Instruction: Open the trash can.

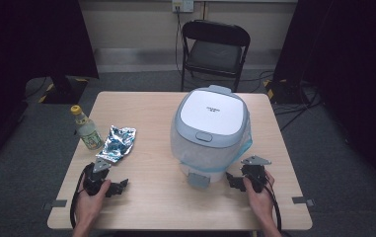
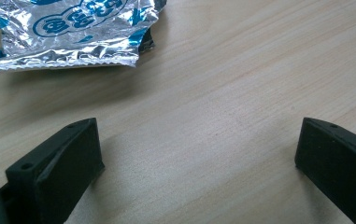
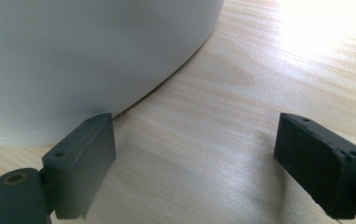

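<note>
A white and grey rice cooker (image 1: pixel 210 133) with its lid down stands right of the table's middle. A crumpled silver foil packet (image 1: pixel 118 142) with blue print lies at the left, beside a small bottle (image 1: pixel 87 129) with a yellow cap. My left gripper (image 1: pixel 121 186) rests on the table near the front left, open, with bare wood between its jaws; the foil packet (image 2: pixel 73 32) lies ahead of it. My right gripper (image 1: pixel 232 180) rests at the front right, open and empty, with the cooker's white wall (image 3: pixel 87 60) close by its left jaw.
The wooden table (image 1: pixel 151 197) has free room along its front between my two hands. A black folding chair (image 1: pixel 214 49) stands behind the table's far edge. Dark curtains hang at both sides, and cables lie on the floor at the right.
</note>
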`<state>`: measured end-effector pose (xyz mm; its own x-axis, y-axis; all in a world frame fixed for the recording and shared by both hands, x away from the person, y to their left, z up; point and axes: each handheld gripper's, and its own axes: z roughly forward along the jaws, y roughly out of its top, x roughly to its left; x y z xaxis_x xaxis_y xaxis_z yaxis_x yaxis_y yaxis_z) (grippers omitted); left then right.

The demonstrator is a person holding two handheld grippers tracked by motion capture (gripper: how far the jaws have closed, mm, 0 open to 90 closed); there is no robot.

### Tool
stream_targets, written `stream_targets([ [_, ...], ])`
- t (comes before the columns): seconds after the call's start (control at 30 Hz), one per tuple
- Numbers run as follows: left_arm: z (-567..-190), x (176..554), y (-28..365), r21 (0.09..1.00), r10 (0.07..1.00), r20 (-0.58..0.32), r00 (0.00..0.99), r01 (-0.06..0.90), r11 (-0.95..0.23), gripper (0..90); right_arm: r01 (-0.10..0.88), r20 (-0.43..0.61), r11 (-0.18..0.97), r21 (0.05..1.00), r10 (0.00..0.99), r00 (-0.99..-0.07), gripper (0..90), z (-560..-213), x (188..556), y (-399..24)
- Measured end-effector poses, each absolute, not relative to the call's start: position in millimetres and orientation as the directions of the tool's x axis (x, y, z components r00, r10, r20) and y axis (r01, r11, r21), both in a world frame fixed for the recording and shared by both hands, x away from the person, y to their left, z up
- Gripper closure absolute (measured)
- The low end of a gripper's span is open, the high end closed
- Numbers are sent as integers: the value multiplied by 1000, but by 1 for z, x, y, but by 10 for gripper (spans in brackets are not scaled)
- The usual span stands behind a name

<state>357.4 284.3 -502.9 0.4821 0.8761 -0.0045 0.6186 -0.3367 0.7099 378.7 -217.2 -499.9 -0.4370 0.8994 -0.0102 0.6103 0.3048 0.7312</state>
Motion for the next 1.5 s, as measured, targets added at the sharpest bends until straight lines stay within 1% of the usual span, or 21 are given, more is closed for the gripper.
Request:
stream_targets([
  [0.4, -500, 358, 282, 692, 877, 6, 480, 631, -350, 17, 610, -12, 305, 732, 900, -435, 117, -500, 379, -217],
  [0.47, -498, 357, 281, 693, 877, -4, 481, 633, -344, 101, 609, -14, 300, 734, 904, -427, 126, -500, 378, -216],
  [0.5, -495, 356, 280, 700, 877, -12, 480, 631, -335, 181, 611, -14, 295, 734, 907, -420, 134, -500, 376, -216],
  [0.53, -495, 356, 280, 700, 877, -12, 480, 631, -335, 208, 611, -14, 295, 734, 907, -420, 134, -500, 376, -216],
  [0.57, -493, 356, 279, 706, 874, -25, 485, 628, -327, 208, 613, -15, 294, 733, 908, -418, 136, -500, 376, -215],
  [0.63, -491, 357, 275, 716, 871, -29, 491, 618, -324, 145, 612, -15, 291, 736, 910, -414, 138, -500, 375, -214],
  [0.67, -489, 357, 273, 716, 870, -10, 493, 611, -338, 179, 612, -16, 291, 735, 910, -414, 139, -500, 375, -214],
  [0.7, -488, 357, 269, 716, 870, -6, 494, 609, -341, 155, 617, -14, 294, 730, 909, -416, 146, -499, 375, -214],
  [0.73, -486, 357, 265, 721, 868, 8, 496, 599, -349, 155, 617, -14, 294, 730, 909, -416, 146, -499, 375, -214],
  [0.8, -479, 359, 256, 742, 856, -9, 516, 578, -340, 160, 622, -15, 310, 719, 902, -432, 183, -496, 376, -214],
  [0.87, -475, 361, 251, 752, 857, 2, 515, 564, -341, 160, 623, -13, 309, 719, 902, -432, 181, -495, 376, -214],
  [1.0, -464, 375, 229, 767, 844, 9, 536, 538, -350, 169, 607, -17, 309, 733, 899, -437, 181, -488, 378, -215],
  [1.03, -461, 382, 216, 777, 835, 6, 550, 523, -349, 177, 601, -22, 306, 738, 901, -433, 180, -484, 380, -217],
  [1.07, -461, 382, 216, 777, 835, 6, 550, 523, -349, 177, 601, -22, 306, 738, 901, -433, 180, -484, 380, -217],
  [1.17, -460, 396, 200, 786, 823, -30, 567, 522, -332, 180, 588, -33, 301, 751, 906, -421, 182, -480, 386, -223],
  [1.2, -460, 401, 195, 786, 818, -24, 574, 517, -339, 183, 588, -30, 289, 756, 912, -409, 187, -480, 388, -224],
  [1.23, -461, 410, 186, 798, 816, -56, 575, 517, -309, 188, 591, -35, 282, 756, 918, -394, 191, -479, 392, -228],
  [1.27, -461, 410, 186, 798, 816, -56, 575, 517, -309, 188, 591, -35, 282, 756, 918, -394, 191, -479, 392, -228],
  [1.3, -461, 421, 176, 795, 802, -72, 593, 520, -313, 188, 586, -26, 260, 768, 926, -377, 191, -477, 395, -231],
  [1.43, -459, 435, 162, 792, 791, -54, 610, 508, -338, 188, 572, -28, 255, 779, 927, -374, 192, -474, 402, -233],
  [1.5, -459, 449, 154, 810, 787, -80, 612, 501, -307, 189, 563, -27, 250, 788, 927, -374, 191, -471, 410, -234],
])
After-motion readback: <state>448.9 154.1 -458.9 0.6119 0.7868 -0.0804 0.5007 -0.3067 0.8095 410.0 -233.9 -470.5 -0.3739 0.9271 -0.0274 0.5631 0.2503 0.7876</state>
